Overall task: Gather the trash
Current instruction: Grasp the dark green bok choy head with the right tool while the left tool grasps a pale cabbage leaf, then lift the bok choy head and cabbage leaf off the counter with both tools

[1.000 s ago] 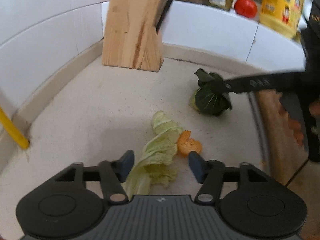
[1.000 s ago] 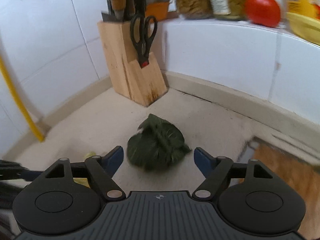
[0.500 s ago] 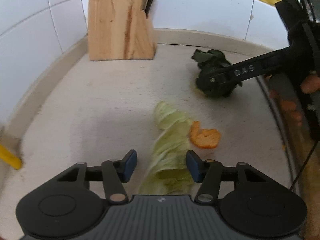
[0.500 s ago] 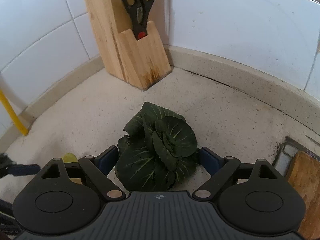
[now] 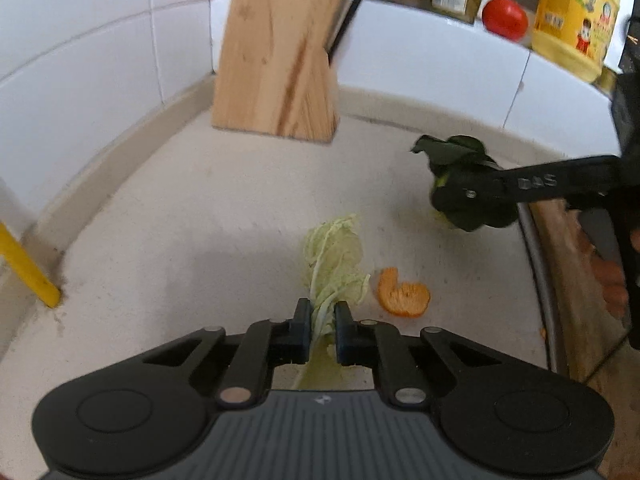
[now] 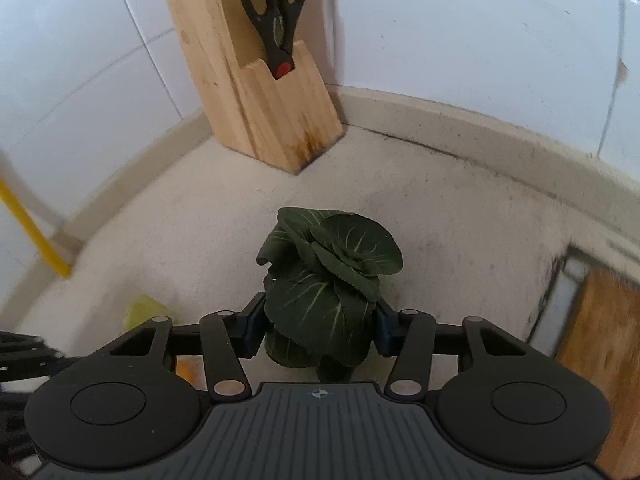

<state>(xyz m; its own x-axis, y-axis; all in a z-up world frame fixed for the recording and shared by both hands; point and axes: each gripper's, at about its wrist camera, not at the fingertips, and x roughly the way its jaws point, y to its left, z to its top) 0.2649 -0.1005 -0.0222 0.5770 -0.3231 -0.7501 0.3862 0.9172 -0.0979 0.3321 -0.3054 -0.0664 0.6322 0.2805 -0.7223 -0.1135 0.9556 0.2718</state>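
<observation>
1. The step in hand, as I judge it, is the grasp of two pieces of vegetable trash at one time, one in each tool.
2. The left tool [image 5: 322, 322] is almost closed. Its two fingers pinch the stalk end of the pale cabbage leaf [image 5: 336, 264], and the rest of the leaf lies on the counter [image 5: 180, 240] straight ahead of the tips.
3. The right tool [image 6: 318, 326] is closed about halfway on the dark green bok choy [image 6: 328, 280]. The fingers press on both sides of its lower part, and the leaves stand up and spread ahead of the tips.
4. The orange peel [image 5: 404, 294] lies on the counter just to the right of the left tool. It touches neither the fingers nor the cabbage leaf, so it is still to collect.
5. Far ahead of both tools the wooden knife block [image 6: 256, 92] stands at the wall, well apart from the trash.
6. I see no bin or bag in either view, so I cannot tell where the trash must go.
7. The next move probably calls for a lift of both tools with the grip kept firm. The cabbage leaf is thin and limp and may slip out or tear. The bok choy is bulky and soft, so a harder squeeze could crush it.
</observation>
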